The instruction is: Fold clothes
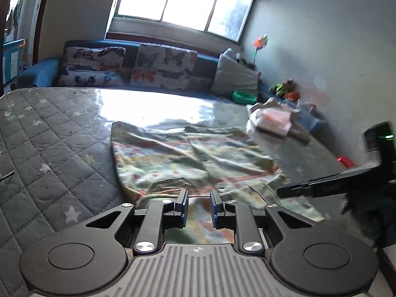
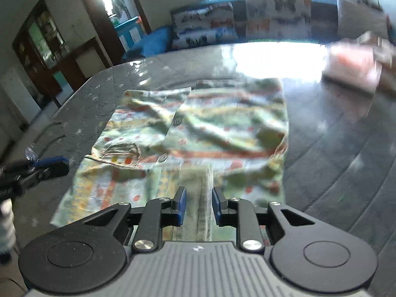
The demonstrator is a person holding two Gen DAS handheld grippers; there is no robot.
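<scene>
Both claws, left (image 1: 199, 204) and right (image 2: 198, 204), sit open and empty over our patterned shirt (image 2: 198, 128), lying rumpled on the quilted bed (image 1: 49, 133). We'd smooth wrinkles first, then pinch matching edges evenly.

The garment (image 1: 188, 156) in the middle of the frame is thin printed cloth, matt and wrinkled. Under it, the quilted cover (image 1: 49, 148) is stitched grey fabric, and toward the upper middle it looks glossy. The left gripper (image 1: 199, 204) is matt black plastic with shiny metal screws. The cushions (image 1: 163, 66) at the top are printed cloth.
</scene>
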